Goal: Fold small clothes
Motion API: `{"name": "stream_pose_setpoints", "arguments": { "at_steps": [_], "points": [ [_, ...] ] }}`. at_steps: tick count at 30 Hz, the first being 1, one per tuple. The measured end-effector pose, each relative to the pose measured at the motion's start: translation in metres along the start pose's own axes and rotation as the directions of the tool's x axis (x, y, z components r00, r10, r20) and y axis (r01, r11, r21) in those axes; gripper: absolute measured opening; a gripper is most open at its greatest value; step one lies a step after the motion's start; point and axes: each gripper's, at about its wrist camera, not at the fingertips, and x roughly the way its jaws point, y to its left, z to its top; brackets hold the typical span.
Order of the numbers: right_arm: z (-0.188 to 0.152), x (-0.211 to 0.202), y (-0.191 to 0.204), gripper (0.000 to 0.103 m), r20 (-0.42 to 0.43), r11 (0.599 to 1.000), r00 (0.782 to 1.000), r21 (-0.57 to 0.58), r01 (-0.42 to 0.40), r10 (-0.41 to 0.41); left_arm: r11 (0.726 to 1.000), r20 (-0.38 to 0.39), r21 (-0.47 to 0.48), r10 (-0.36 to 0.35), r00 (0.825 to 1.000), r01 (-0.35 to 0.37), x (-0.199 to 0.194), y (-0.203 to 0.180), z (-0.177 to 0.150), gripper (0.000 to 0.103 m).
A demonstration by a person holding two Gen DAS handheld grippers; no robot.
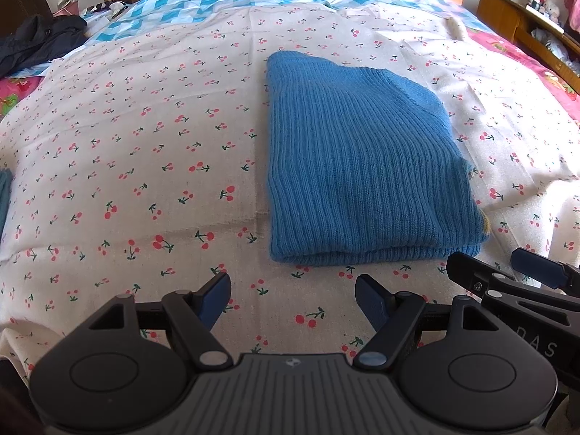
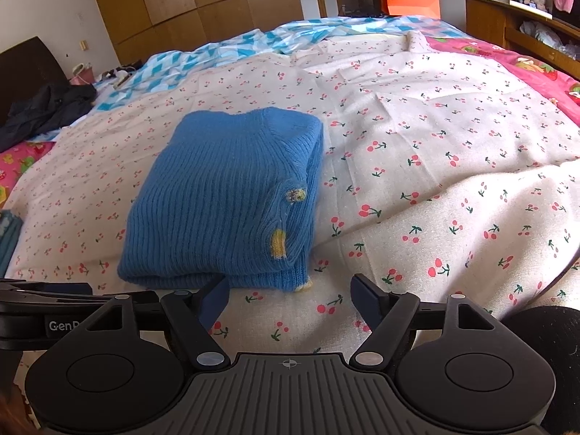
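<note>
And here is the blue knitted sweater (image 1: 359,166), folded into a neat rectangle and lying flat on the cherry-print sheet (image 1: 145,137) that covers the bed. Its thick folded edge faces the cameras, several layers stacked one on another. From the right wrist view the sweater (image 2: 224,195) shows a yellow patch and a small dark-and-yellow spot along its right side, where the folded layers meet.

The left gripper (image 1: 293,299) hovers just short of the sweater's near edge, jaws spread wide, nothing but cherry print between its blue pads. It grasps nothing. The right gripper (image 2: 290,297) sits to the right of it, its jaws also spread wide with only sheet between them; its left pad sits right at the sweater's near corner, though contact cannot be told from this angle. In the left wrist view the right gripper (image 1: 507,268) pokes in at the lower right, near the sweater's near right corner, holding nothing.

Beyond the sweater, a blue-and-white diamond-patterned quilt (image 1: 217,3) lies across the far end of the bed. A dark garment (image 2: 47,108) is bunched at the far left, an orange box (image 2: 409,3) sits past the bed, and a pink printed cover (image 2: 536,69) runs along the right edge.
</note>
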Motion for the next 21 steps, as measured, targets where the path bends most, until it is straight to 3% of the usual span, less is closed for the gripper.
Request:
{"name": "stream_pose_setpoints", "arguments": {
  "at_steps": [21],
  "points": [
    [-0.0039,-0.0087,-0.0008,0.076,0.008,1.000,1.000,0.011,0.006,-0.006,1.000,0.018,0.006,0.000,1.000,0.000,-0.0063,-0.0036,-0.0035,0.080]
  ]
}}
